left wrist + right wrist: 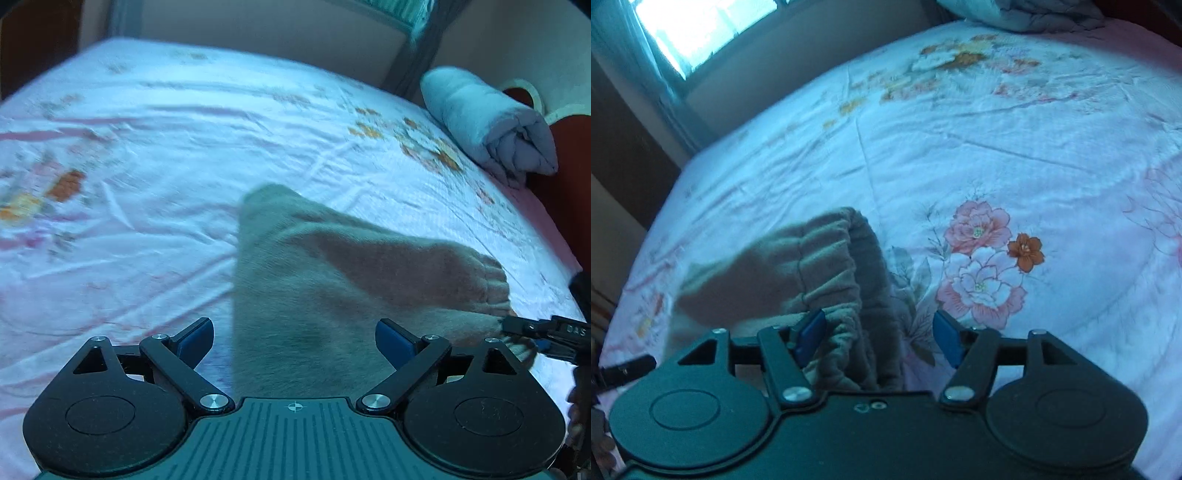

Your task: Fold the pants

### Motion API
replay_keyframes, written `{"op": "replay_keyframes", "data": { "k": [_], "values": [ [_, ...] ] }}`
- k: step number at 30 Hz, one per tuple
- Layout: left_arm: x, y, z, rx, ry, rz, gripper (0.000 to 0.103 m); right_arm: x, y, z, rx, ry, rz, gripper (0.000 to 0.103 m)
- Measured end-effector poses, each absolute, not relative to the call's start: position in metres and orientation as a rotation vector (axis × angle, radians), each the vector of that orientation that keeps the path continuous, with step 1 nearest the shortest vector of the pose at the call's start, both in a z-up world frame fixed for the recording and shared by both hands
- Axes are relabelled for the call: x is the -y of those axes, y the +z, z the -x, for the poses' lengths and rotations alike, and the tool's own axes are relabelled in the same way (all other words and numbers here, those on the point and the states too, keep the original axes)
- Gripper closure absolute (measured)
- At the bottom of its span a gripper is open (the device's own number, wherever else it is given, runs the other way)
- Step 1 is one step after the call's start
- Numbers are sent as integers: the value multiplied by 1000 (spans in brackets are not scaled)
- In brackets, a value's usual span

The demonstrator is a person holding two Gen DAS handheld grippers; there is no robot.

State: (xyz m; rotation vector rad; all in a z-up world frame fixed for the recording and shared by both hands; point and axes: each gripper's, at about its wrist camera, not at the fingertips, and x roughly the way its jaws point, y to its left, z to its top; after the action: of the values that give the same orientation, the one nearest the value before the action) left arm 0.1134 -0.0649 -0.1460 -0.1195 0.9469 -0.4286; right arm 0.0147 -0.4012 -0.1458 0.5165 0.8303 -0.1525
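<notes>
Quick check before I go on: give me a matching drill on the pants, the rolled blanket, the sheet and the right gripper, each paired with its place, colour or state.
Things:
1. pants
2. rolled blanket
3. sheet
4. right gripper

Descriptions:
A. floral print, spread across the bed
B. open, waistband between its fingers
C. grey-brown, bunched on the sheet
D. pale, at the bed's far edge

Pairs: 1-C, 2-D, 3-A, 4-B
</notes>
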Motion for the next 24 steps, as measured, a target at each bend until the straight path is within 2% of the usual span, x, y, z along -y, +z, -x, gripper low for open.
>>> {"op": "replay_keyframes", "data": {
  "k": [6, 9, 18, 21, 24],
  "values": [
    [71, -188, -128, -1094, -465, 152, 8, 421, -156, -22, -829, -63, -652, 42],
    [71, -197, -127, -1085, -495, 167, 5, 425, -167, -27, -872, -42, -685, 40],
    [79, -199, -127, -1066, -525, 155, 5, 430, -200, -34, -908, 128, -852, 38],
    [79, -200, -119, -1021, -524, 151, 0, 419, -196, -37, -918, 161, -764, 43],
    [82, -198, -115, -1024, -493, 122, 0, 420, -192, -29, -887, 165, -766, 59]
  ]
}}
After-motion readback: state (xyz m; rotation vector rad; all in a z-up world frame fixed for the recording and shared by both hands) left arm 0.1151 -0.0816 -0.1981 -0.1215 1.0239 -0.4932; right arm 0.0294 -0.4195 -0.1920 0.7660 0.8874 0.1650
